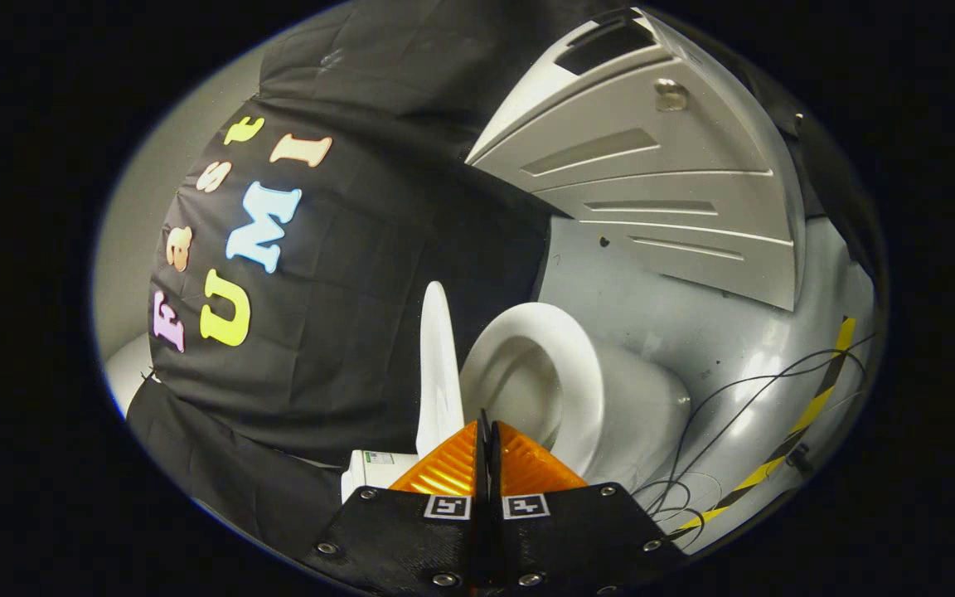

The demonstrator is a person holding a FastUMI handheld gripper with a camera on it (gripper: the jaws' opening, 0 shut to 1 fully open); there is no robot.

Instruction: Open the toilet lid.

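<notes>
— What is my hand-held gripper doing?
— I see its fingers pressed together, holding nothing.
— Where is the toilet lid?
— It stands up, just ahead of the fingers, beside the open toilet seat, on the grey floor.

One toilet stands beyond the gripper, with one lid raised on edge and one seat ring beside it. One gripper, its two fingers pressed together with nothing between them. One grey ribbed panel carries one metal knob. One yellow-and-black striped tape runs across the floor, crossed by several thin black cables
</notes>
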